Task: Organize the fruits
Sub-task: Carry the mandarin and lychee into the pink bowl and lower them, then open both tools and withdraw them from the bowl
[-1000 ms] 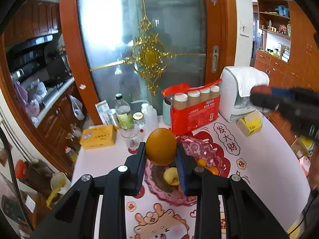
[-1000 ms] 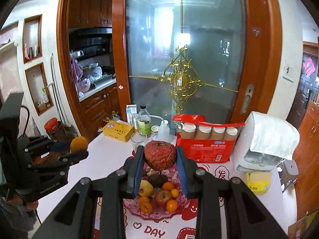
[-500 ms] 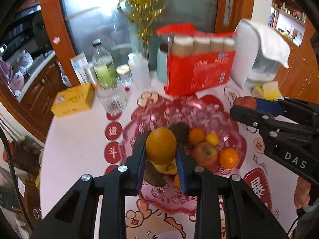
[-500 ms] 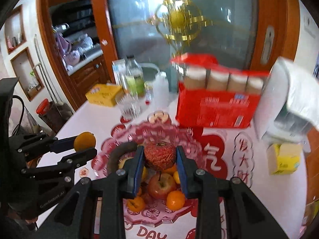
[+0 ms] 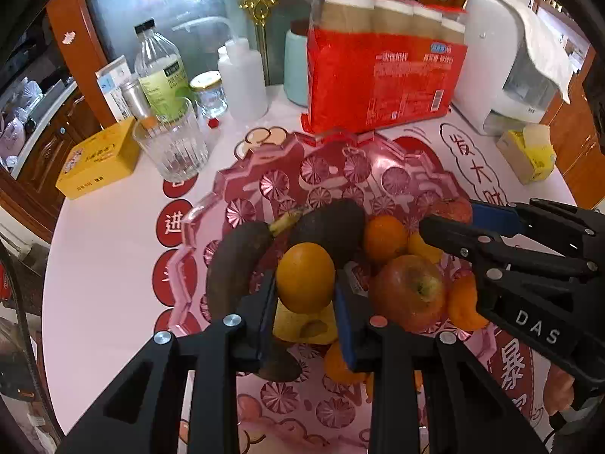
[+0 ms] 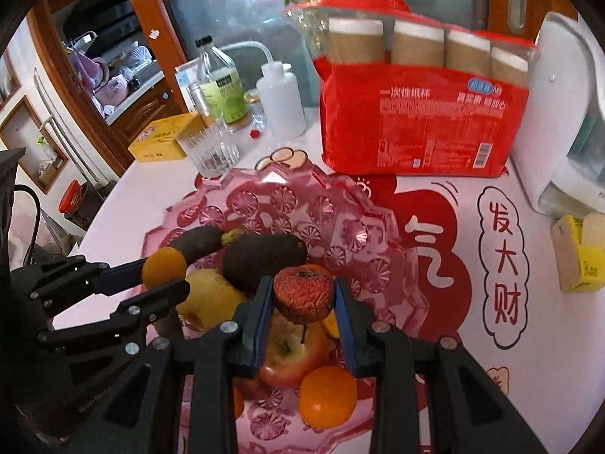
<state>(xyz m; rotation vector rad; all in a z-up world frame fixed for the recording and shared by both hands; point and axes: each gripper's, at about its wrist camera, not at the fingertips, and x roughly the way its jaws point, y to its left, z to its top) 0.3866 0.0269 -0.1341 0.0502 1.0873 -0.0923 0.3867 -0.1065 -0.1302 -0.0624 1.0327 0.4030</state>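
Note:
My left gripper (image 5: pixel 305 295) is shut on an orange (image 5: pixel 305 277) and holds it just above the fruit in a pink glass fruit plate (image 5: pixel 332 174). My right gripper (image 6: pixel 304 299) is shut on a speckled red fruit (image 6: pixel 304 294) over the same plate (image 6: pixel 287 200). In the plate lie dark bananas (image 5: pixel 234 265), a red apple (image 5: pixel 410 291), several small oranges (image 5: pixel 383 238) and a yellow fruit (image 6: pixel 210 299). The right gripper also shows in the left wrist view (image 5: pixel 450 223), the left one in the right wrist view (image 6: pixel 166 278).
Behind the plate stand a red pack of paper cups (image 5: pixel 382 75), a drinking glass (image 5: pixel 172 143), a bottle (image 5: pixel 160 72), a white squeeze bottle (image 5: pixel 244 79), a yellow box (image 5: pixel 100 159) and a white appliance (image 5: pixel 518 60). A small yellow carton (image 6: pixel 578 253) sits at the right.
Both grippers have come down and forward over the plate with their fruit still held. The plate and its fruit now fill the lower views.

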